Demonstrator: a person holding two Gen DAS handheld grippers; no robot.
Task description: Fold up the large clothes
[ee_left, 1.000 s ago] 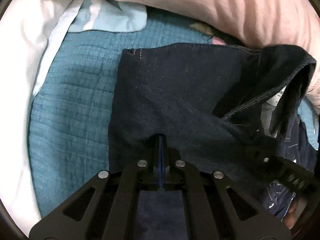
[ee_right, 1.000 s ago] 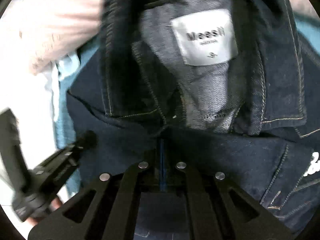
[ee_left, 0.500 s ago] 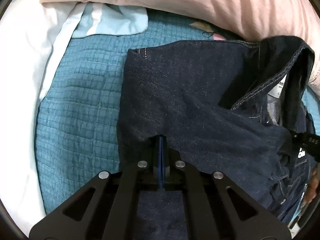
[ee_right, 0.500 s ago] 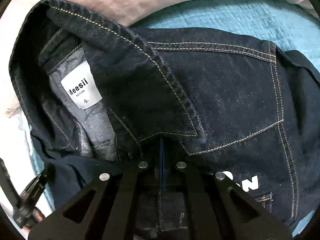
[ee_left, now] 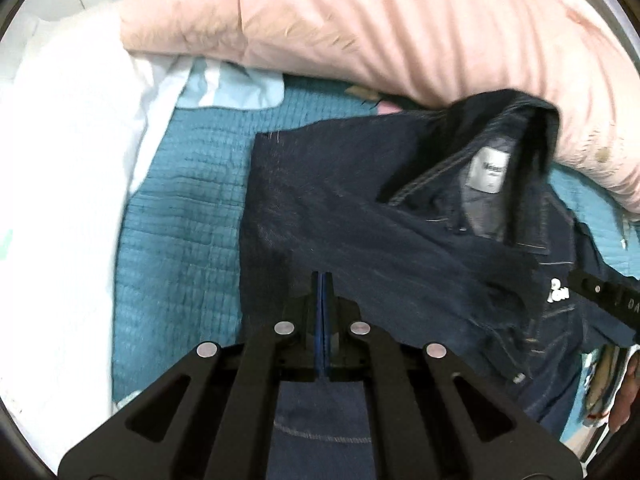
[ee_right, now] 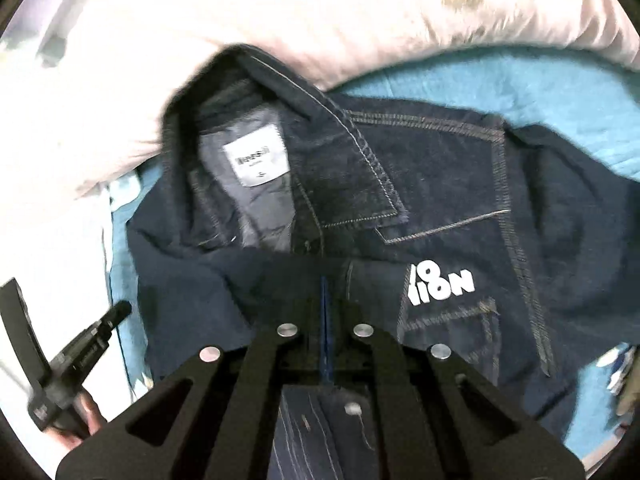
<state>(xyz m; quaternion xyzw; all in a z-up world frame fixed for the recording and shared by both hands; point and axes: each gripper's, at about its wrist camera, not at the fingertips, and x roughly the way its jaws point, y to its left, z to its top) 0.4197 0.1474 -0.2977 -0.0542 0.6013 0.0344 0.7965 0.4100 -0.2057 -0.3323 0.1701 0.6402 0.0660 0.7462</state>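
A dark blue denim jacket (ee_left: 360, 208) lies on a teal quilted bedspread (ee_left: 180, 232), collar and white neck label (ee_left: 490, 170) facing up. My left gripper (ee_left: 322, 280) is shut on a fold of the jacket's left part. My right gripper (ee_right: 325, 284) is shut on the jacket's front edge beside the white chest lettering (ee_right: 440, 284). The jacket (ee_right: 440, 184) fills the right wrist view, its label (ee_right: 258, 160) showing inside the collar. The right gripper (ee_left: 600, 296) shows at the left wrist view's right edge; the left one (ee_right: 80, 356) at lower left of the right wrist view.
A big pink pillow (ee_left: 380, 28) lies along the far side, touching the collar, also in the right wrist view (ee_right: 360, 12). White bedding (ee_left: 68, 184) lies to the left of the bedspread. Teal bedspread (ee_right: 540, 88) shows beyond the jacket's right shoulder.
Both grippers have pulled back with the denim still held. The jacket has spread flatter, and the collar and label have swung into fuller view. More pillow shows.
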